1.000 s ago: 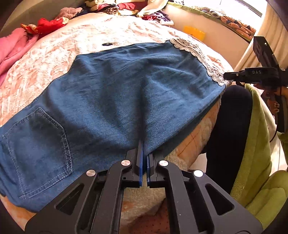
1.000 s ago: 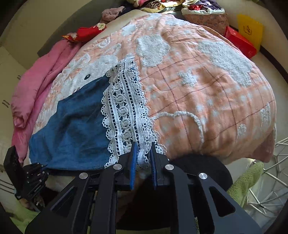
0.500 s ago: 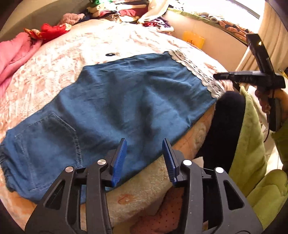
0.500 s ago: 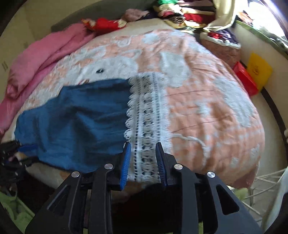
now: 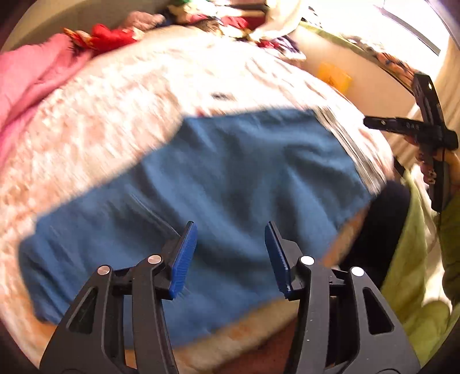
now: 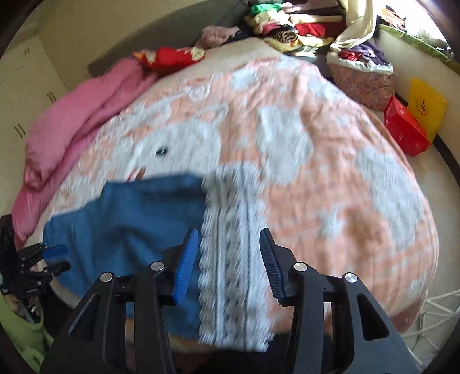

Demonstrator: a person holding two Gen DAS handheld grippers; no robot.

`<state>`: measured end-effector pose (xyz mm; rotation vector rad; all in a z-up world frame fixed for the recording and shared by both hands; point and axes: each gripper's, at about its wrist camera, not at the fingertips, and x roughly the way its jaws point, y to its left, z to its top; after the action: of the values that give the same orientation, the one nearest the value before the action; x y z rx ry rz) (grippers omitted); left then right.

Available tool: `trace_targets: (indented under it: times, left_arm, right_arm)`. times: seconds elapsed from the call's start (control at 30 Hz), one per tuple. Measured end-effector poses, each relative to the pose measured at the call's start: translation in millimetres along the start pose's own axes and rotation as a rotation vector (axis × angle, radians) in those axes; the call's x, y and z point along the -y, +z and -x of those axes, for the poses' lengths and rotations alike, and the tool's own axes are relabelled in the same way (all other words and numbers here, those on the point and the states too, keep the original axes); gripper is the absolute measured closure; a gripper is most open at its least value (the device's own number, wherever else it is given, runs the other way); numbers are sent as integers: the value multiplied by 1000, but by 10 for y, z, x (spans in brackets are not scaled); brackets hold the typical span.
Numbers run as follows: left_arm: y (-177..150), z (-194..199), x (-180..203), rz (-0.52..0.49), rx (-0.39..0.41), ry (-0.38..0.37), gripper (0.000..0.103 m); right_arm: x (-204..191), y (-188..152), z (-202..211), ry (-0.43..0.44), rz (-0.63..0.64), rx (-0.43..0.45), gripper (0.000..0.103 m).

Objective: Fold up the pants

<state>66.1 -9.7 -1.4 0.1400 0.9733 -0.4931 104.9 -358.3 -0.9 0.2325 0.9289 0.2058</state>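
Blue denim pants (image 5: 207, 184) lie spread flat across the bed, blurred by motion. Their white lace hem (image 6: 230, 247) shows at the right end (image 5: 345, 141). My left gripper (image 5: 230, 253) hovers above the denim near the bed's front edge, jaws opening, nothing between the blue pads. My right gripper (image 6: 228, 259) hangs over the lace hem, jaws opening too, with no cloth pinched. The right gripper also shows at the right edge of the left wrist view (image 5: 414, 129); the left gripper shows at the left edge of the right wrist view (image 6: 49, 259).
The bed carries a peach and white patterned blanket (image 6: 330, 161). A pink quilt (image 6: 77, 120) lies along its far left side. Piled clothes (image 6: 287, 26) sit at the back. A red box (image 6: 405, 129) and yellow bag (image 6: 425, 106) stand on the floor to the right. Green fabric (image 5: 417, 259) is at right.
Both grippers let go of the pants' edge and opened. Both lifted and drew back from the cloth, which now lies flat on the bed.
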Motion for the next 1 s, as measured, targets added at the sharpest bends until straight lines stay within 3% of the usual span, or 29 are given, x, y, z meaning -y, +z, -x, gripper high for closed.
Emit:
trace_targets:
  times: [0.2,0.4,0.43,0.5,0.53,0.57,0.63,0.87,1.0]
  left_arm:
    - [569,-240,-390,103,26,32,55]
    - [849,-749,-633,170,-18,7,51]
    - [851,-855,-659,180,-27,-4,49]
    - [849,-1027,-686,199,-55,-4,48]
    - [824,-1088,-678,202,-68,-2,52]
    - [811,-1120,-647,197,-67,1,72]
    - [821,-1107,-546,182,-60,-22,97]
    - [1095,-938,-353,110,13,71,97]
    - [1089,-1192,-426,147,-13,101,97]
  right_arm:
    - [199,496,-598,64,1,-93,51]
    - [341,476,-1111,127,-32,-186,49]
    - [355,453,-1140,144,-39,-181,50]
    - [340,430,-1106,188,-30,-172,71]
    - [321,420,-1073,209,-29,-172,74]
    - [288,413,-1040,223,-12,-170,84]
    - [221,429,-920,238,29,-140,86]
    - [57,849,-670,147,141,-10,87]
    - [17,927,-1038,51,211,-73,86]
